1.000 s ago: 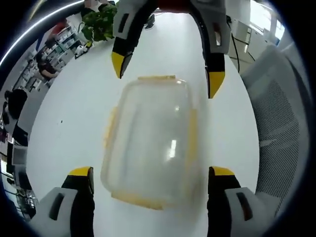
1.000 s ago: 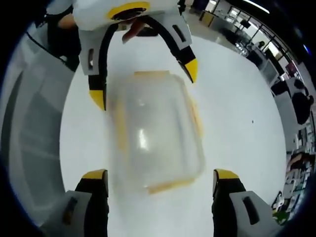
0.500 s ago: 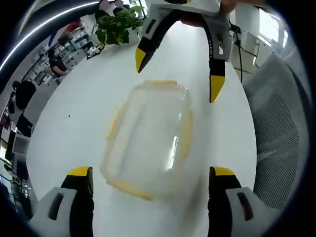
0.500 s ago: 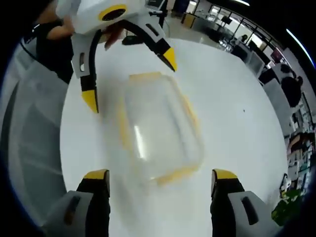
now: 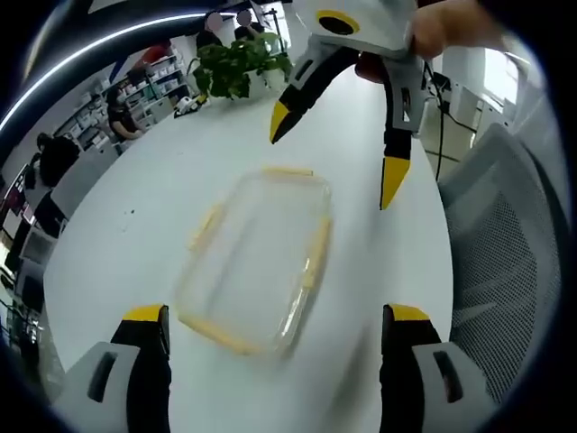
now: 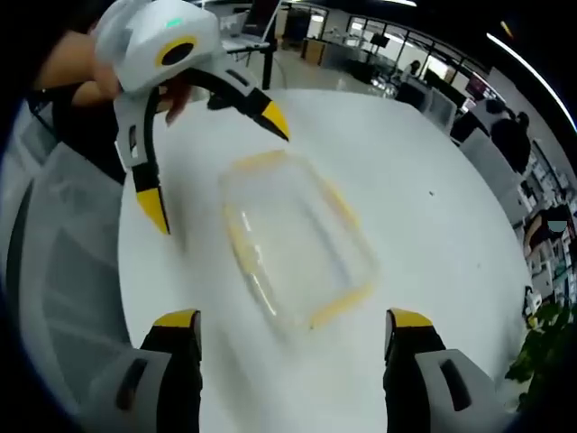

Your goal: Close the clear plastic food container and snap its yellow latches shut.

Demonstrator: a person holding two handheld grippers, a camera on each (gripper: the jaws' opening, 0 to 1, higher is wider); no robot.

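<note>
Our left gripper (image 5: 273, 327) has its jaws spread wide at the lower edge of the frame, gripping nothing; our right gripper (image 6: 293, 327) is likewise wide open and empty. Between and above both sets of jaws, mid-frame, the clear container (image 5: 255, 257) with yellow latches (image 5: 315, 253) lies flat on the white counter (image 5: 135, 244). A potted plant (image 5: 236, 65) stands at upper left.

Clear container (image 5: 257, 262), lid on, yellow latches (image 5: 315, 253), flat on table.

no readable text, no labels, no brands, no numbers
</note>
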